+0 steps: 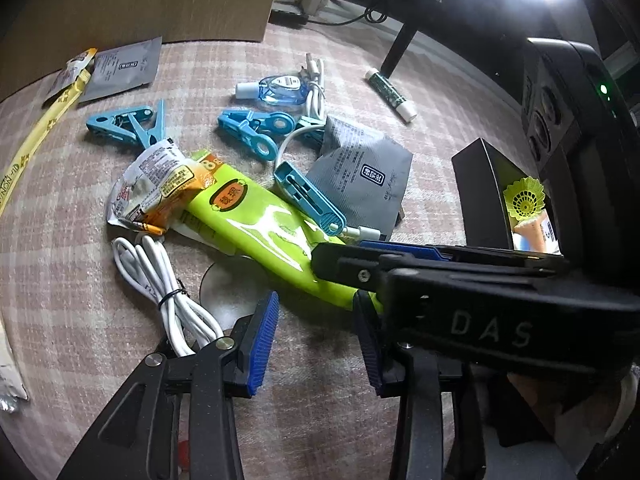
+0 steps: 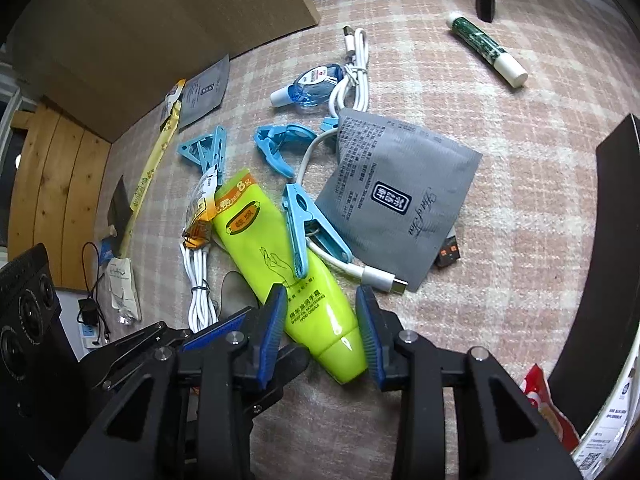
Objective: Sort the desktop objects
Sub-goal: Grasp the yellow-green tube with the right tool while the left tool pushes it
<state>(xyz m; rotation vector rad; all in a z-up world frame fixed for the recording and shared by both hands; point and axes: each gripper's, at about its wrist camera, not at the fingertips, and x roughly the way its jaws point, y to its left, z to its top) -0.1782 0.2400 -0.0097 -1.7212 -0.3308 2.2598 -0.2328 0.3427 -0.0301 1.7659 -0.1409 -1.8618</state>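
A lime-green hand cream tube (image 2: 280, 256) lies slanted on the checked cloth, and a blue clothes peg (image 2: 298, 224) rests across it. In the right wrist view my right gripper (image 2: 323, 336) has its blue pads against both sides of the tube near the cap end, and the tube still lies on the cloth. From the left wrist view the right gripper (image 1: 332, 258) reaches in from the right over the same tube (image 1: 256, 224). My left gripper (image 1: 316, 344) stands open just in front of the tube's cap, with only cloth between its pads.
Around the tube lie a snack packet (image 1: 156, 184), a bundled white cable (image 1: 160, 280), more blue pegs (image 1: 128, 120), a grey sachet (image 2: 396, 196), a small blue bottle (image 2: 312, 88) and a green stick (image 2: 486, 46). A black box (image 1: 480, 196) stands right, cardboard (image 2: 160, 32) behind.
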